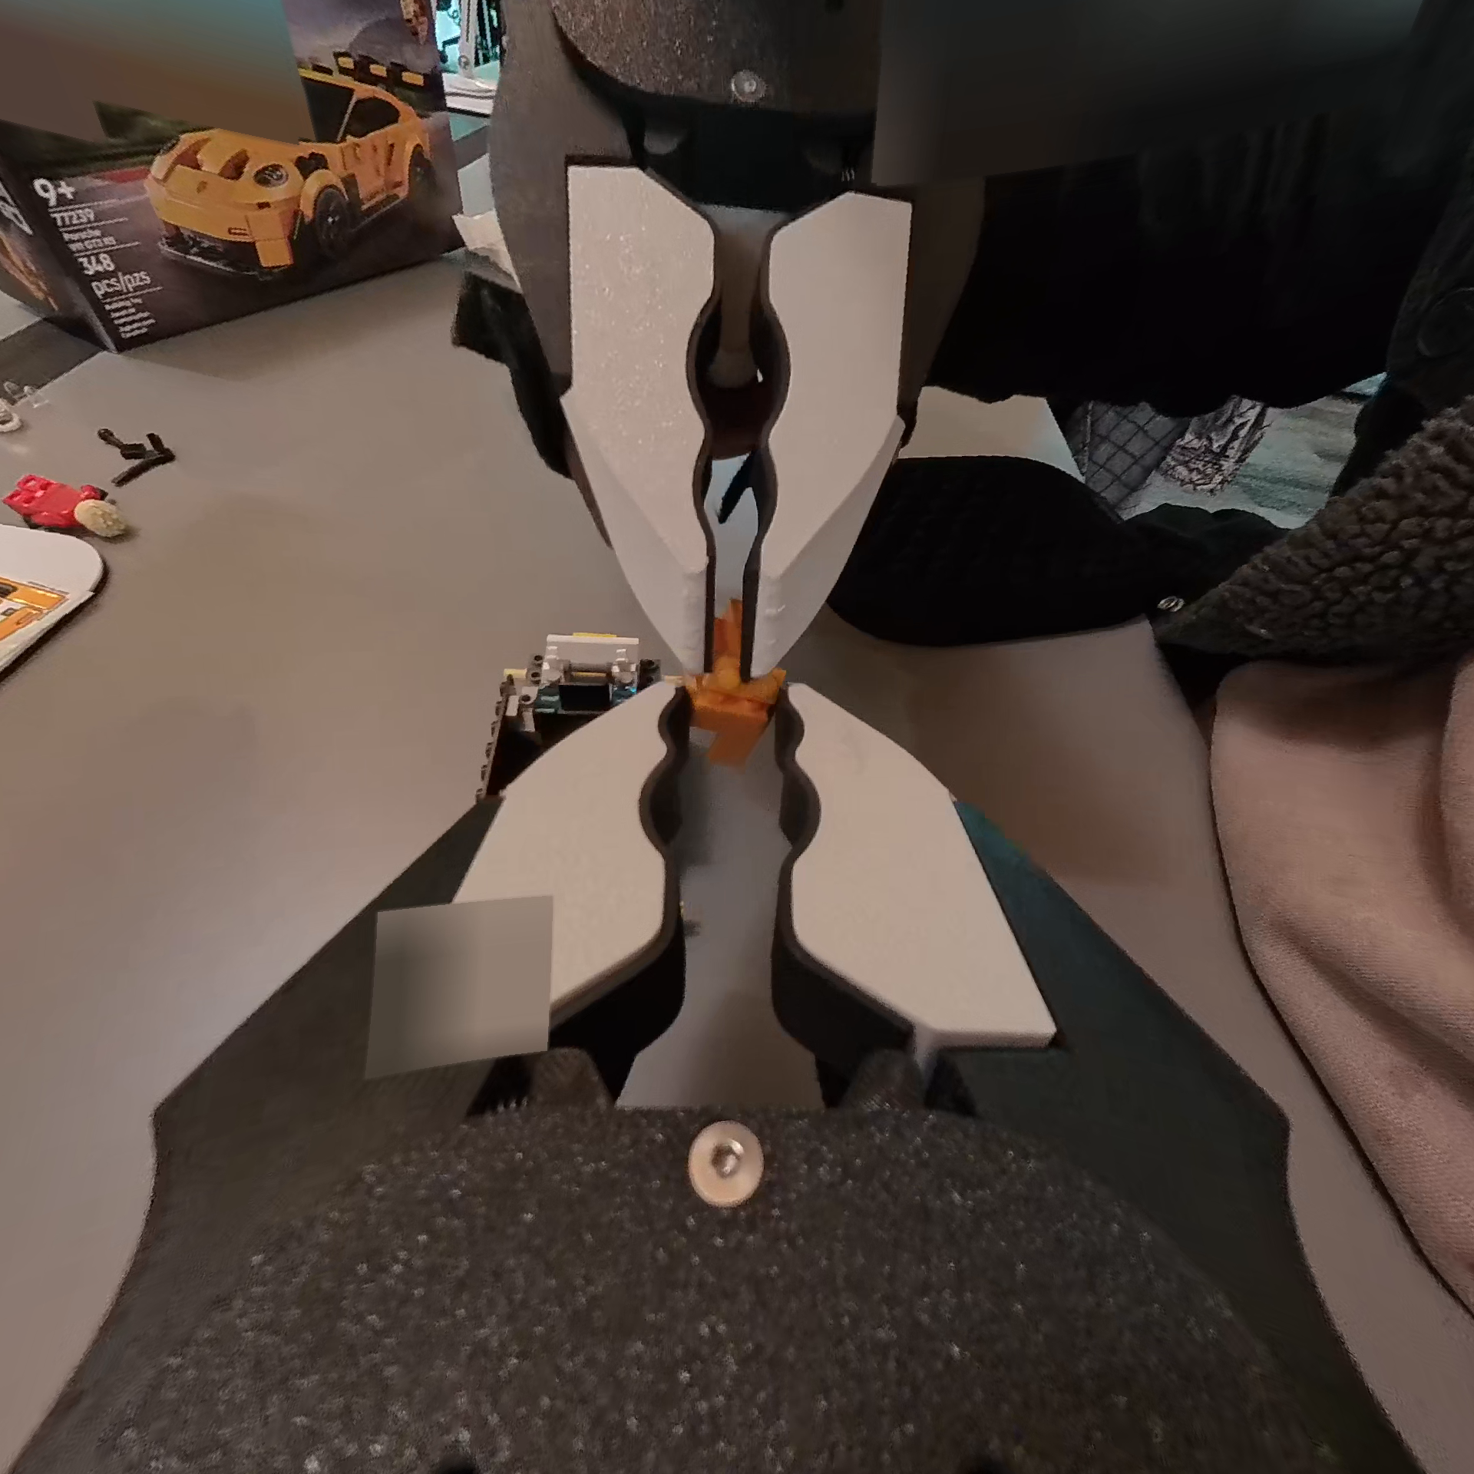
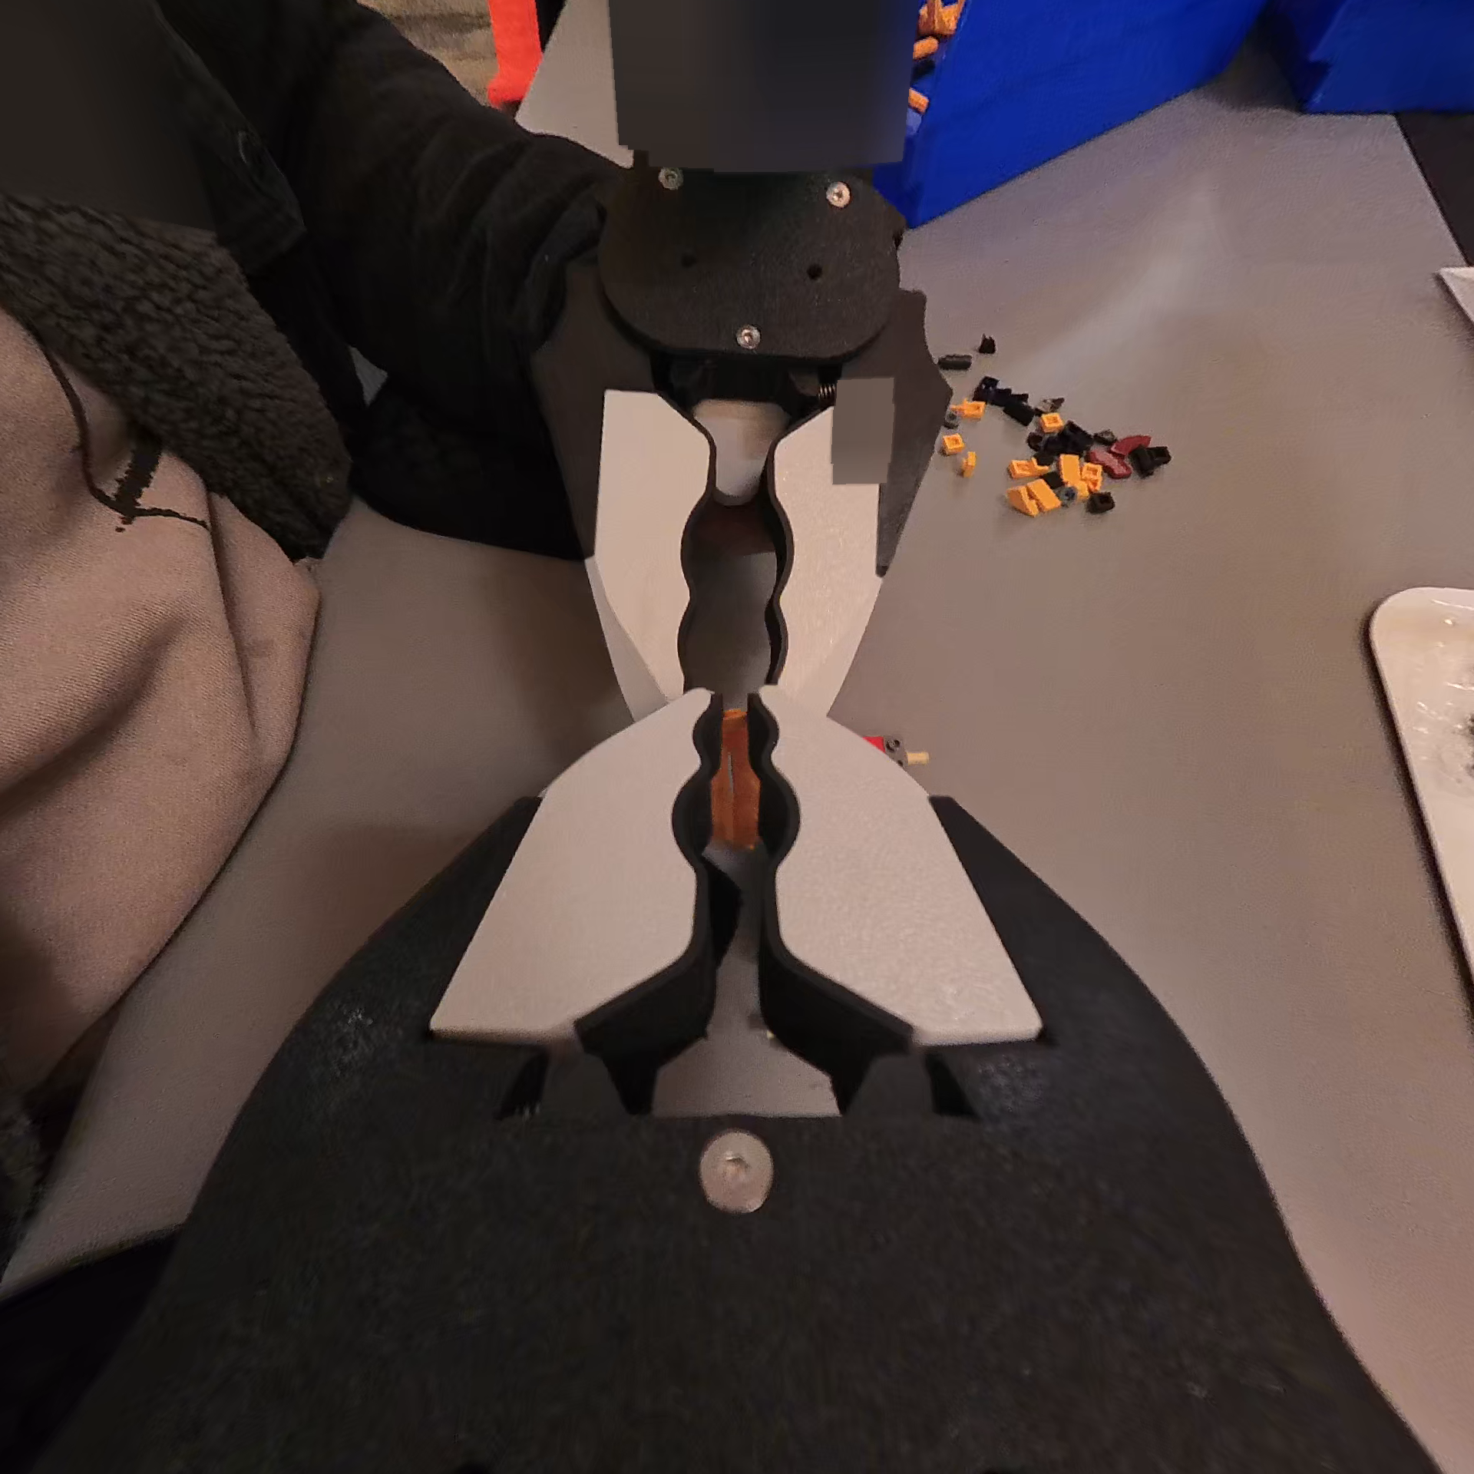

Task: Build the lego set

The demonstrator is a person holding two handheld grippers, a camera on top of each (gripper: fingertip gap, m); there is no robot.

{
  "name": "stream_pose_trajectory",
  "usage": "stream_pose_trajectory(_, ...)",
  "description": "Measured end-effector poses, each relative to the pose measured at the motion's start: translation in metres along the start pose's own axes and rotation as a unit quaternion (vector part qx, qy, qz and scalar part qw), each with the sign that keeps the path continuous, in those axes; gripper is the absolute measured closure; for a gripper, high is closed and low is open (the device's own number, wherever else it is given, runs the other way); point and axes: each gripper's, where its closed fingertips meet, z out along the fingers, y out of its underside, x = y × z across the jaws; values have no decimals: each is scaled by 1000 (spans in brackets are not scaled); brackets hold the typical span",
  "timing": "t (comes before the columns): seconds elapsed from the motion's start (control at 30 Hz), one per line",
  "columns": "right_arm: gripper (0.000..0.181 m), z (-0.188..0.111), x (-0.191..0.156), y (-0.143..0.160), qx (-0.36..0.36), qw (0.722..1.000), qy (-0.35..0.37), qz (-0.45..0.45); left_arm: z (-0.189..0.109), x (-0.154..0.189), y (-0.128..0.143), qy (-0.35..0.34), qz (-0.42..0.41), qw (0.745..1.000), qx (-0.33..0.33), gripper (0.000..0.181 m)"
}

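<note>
In the left wrist view my left gripper (image 1: 732, 702) is shut on a small orange brick cluster (image 1: 718, 708) and holds it above the grey table. My right gripper (image 1: 726, 666) comes down from the top of that view, shut on a thin orange piece (image 1: 730, 634) that touches the cluster's top. In the right wrist view my right gripper (image 2: 734, 706) pinches that thin orange piece (image 2: 732, 798) between its fingers, tip to tip with the left gripper (image 2: 726, 682). A partly built black, white and blue car chassis (image 1: 570, 690) lies on the table just left of my left fingers.
The set's box (image 1: 239, 207) stands at the back left, with black pins (image 1: 135, 455), a red part (image 1: 44, 502) and a booklet (image 1: 32, 590) nearby. Loose orange and black bricks (image 2: 1053, 455), blue bins (image 2: 1117, 80) and a white tray (image 2: 1428, 718) sit on the right. A person's sleeve (image 1: 1356, 877) lies close. Only a small space, under 4 cm, lies between the two pairs of fingers.
</note>
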Motion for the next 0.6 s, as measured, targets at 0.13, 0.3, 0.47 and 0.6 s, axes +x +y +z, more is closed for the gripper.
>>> stream_pose_trajectory(0.13,176,-2,-3,0,1,1000,-16,-6,0,4,-1,18,-9,1000,5,161)
stream_pose_trajectory(0.3,177,-3,-5,2,7,1000,-26,-1,0,5,0,25,-11,1000,5,161)
stream_pose_trajectory(0.47,176,-4,-4,3,-4,1000,-26,-3,0,5,1,25,-12,1000,0,161)
stream_pose_trajectory(0.6,172,-3,-3,3,-15,1000,-21,-3,1,3,3,21,-17,1000,-5,161)
